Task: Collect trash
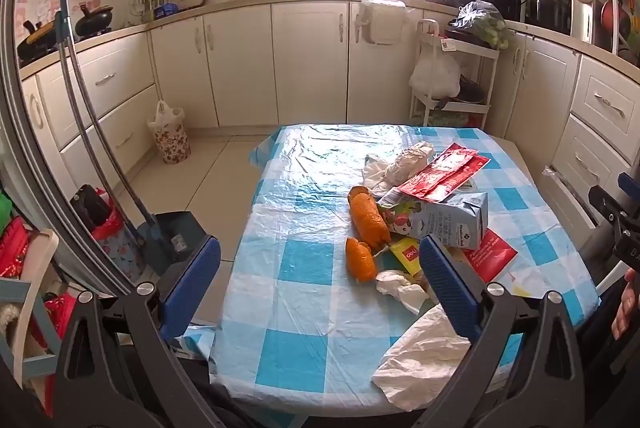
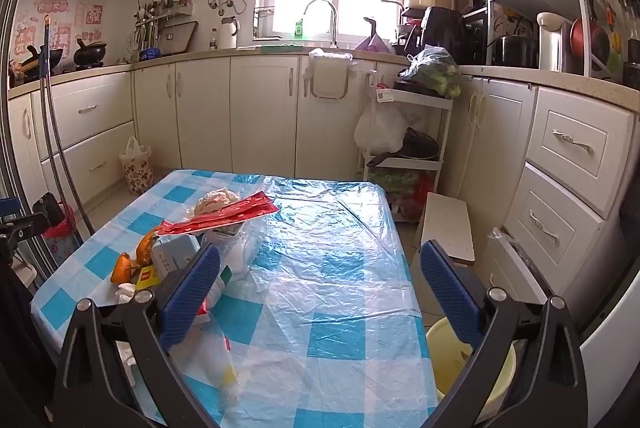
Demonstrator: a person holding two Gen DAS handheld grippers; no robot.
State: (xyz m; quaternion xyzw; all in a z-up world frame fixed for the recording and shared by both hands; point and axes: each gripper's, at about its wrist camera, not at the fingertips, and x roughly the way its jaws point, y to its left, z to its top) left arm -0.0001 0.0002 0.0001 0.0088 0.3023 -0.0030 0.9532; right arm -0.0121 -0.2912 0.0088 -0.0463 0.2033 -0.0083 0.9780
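Note:
A pile of trash lies on the blue-checked table (image 1: 304,260): orange peels (image 1: 366,218), a light blue carton (image 1: 452,218), a red wrapper (image 1: 444,174), crumpled paper (image 1: 408,158), a yellow packet (image 1: 408,255), a red card (image 1: 494,252) and white tissues (image 1: 400,288). A white plastic sheet (image 1: 420,356) lies at the near edge. My left gripper (image 1: 320,284) is open and empty, just short of the pile. My right gripper (image 2: 320,292) is open and empty above the table (image 2: 340,308), with the pile by its left finger: peels (image 2: 130,262), carton (image 2: 176,254), red wrapper (image 2: 224,216).
A pale yellow bin (image 2: 468,360) stands on the floor right of the table. A white stool (image 2: 446,232) and a rack (image 2: 404,132) stand beyond. A floral bin (image 1: 170,138), dustpan (image 1: 172,240) and broom handle (image 1: 80,68) are on the left. Cabinets ring the room.

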